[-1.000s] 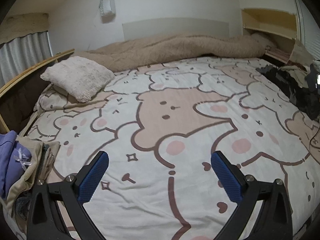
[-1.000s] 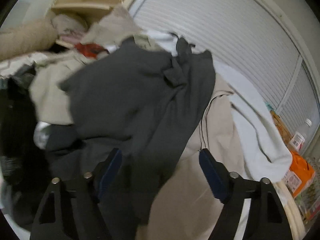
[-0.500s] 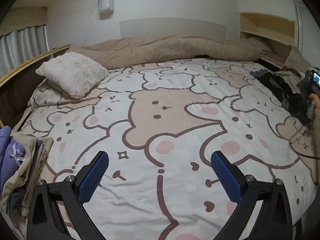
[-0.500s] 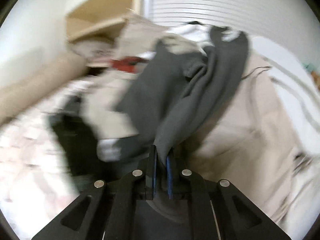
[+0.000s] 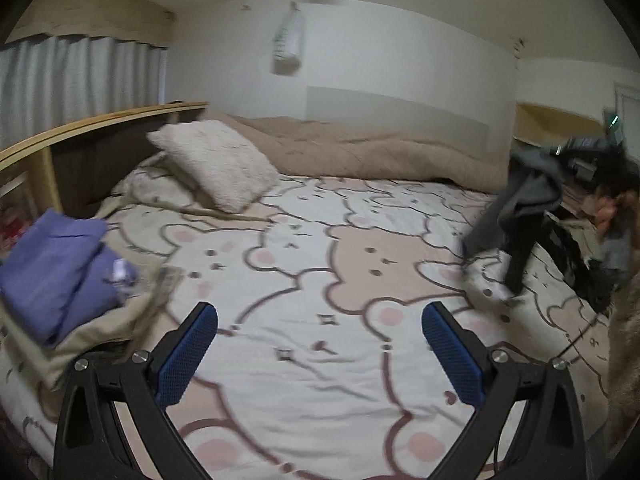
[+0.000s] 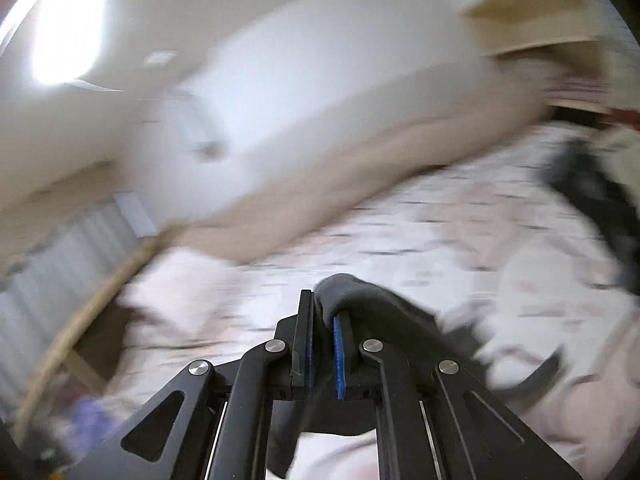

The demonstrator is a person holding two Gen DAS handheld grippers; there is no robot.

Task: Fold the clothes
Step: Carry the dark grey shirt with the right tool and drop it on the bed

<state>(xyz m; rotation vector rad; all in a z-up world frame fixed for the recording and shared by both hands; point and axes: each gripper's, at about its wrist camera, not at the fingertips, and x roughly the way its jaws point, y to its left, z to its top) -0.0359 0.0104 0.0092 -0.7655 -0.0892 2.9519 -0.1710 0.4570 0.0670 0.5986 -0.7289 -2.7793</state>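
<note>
My right gripper is shut on a dark grey garment, whose cloth bulges out over the jaws and hangs down to the right. In the left wrist view the same grey garment dangles above the bed's right side, below the far gripper. My left gripper is open above the bear-print bedsheet, with nothing between its blue pads. A folded purple garment lies on a beige one at the left edge of the bed.
A fluffy cream pillow and a rolled beige duvet lie along the far side. A dark heap of unfolded clothes sits at the right edge. A wooden bed frame runs along the left. The right wrist view is heavily blurred.
The right gripper closed on the grey garment in the pile, then swung left and up, lifting it over the bed. The left gripper rose and shifted, bringing the folded purple stack closer in view.
</note>
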